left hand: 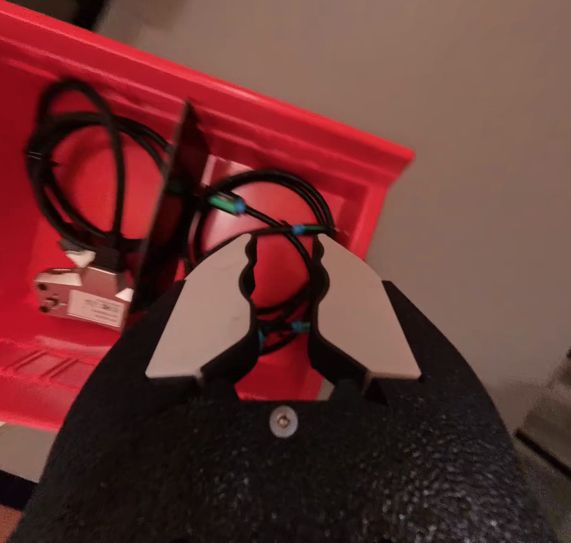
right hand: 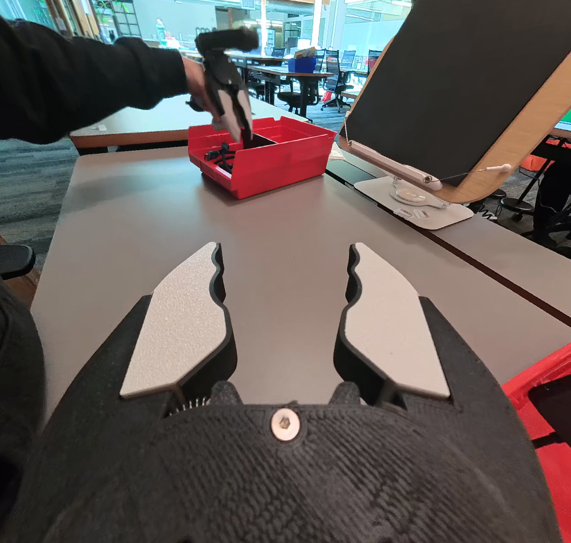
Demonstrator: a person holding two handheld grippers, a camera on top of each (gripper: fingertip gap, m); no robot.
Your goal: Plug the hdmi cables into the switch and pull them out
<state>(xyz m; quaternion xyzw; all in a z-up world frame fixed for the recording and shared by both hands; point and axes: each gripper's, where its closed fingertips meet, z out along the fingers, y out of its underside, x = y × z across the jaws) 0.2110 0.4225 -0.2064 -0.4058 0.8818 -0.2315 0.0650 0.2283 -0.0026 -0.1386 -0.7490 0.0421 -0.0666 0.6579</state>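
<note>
In the left wrist view, a red bin (left hand: 278, 117) is split by a black divider (left hand: 182, 188). The silver HDMI switch (left hand: 89, 299) lies in the left compartment with a coiled black cable (left hand: 40, 163). Black HDMI cables with green and blue plug ends (left hand: 222, 202) lie coiled in the right compartment. My left gripper (left hand: 284, 240) hovers open over the right compartment with nothing between its fingers. In the right wrist view it (right hand: 244, 135) points down into the bin (right hand: 262, 169). My right gripper (right hand: 285, 250) is open and empty, low over the grey table (right hand: 154, 206), well short of the bin.
A tilted dark panel with a wooden edge (right hand: 463, 80) stands on a white base (right hand: 432, 216) at the right. Part of a second red bin (right hand: 540, 420) sits at the lower right. A person's black sleeve (right hand: 77, 80) reaches in from the left. Further tables and chairs stand behind.
</note>
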